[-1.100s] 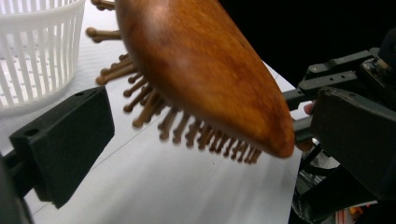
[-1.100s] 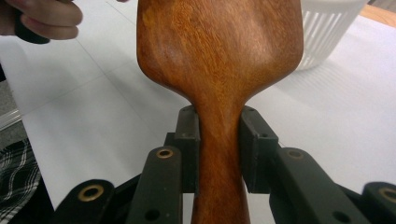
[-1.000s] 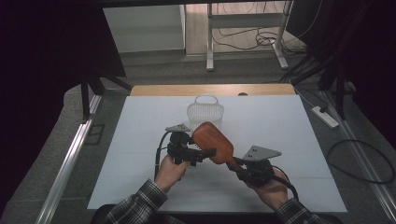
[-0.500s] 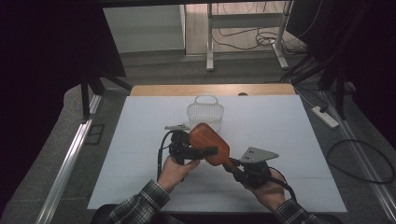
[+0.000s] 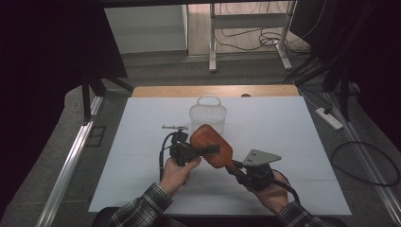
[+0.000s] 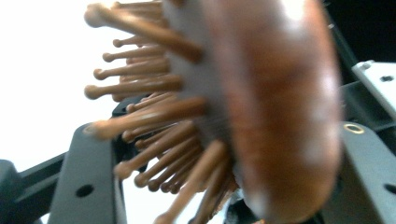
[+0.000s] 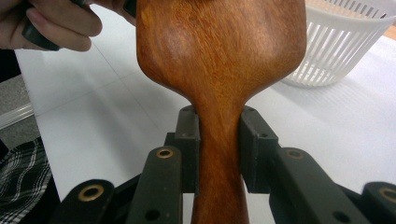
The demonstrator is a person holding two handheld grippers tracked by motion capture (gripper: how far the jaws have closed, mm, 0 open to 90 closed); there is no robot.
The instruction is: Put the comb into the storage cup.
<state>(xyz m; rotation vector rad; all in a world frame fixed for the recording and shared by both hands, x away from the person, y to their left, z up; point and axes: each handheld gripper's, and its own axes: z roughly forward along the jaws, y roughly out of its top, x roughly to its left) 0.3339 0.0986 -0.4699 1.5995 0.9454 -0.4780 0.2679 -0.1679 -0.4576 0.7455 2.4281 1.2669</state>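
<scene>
Unmarked wooden hairbrush (image 5: 212, 145): right claw (image 7: 218, 154) clamps its handle, left claw (image 5: 204, 150) just closed on its head

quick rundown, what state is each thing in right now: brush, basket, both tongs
wooden hairbrush: lifted off the table, back facing up, bristles down
left tongs: jaws have just been closing, now across the brush head, one on the bristle side, one on the wooden back
right tongs: shut on the brush handle
white basket: upright on the table behind the brush, looks empty
</scene>
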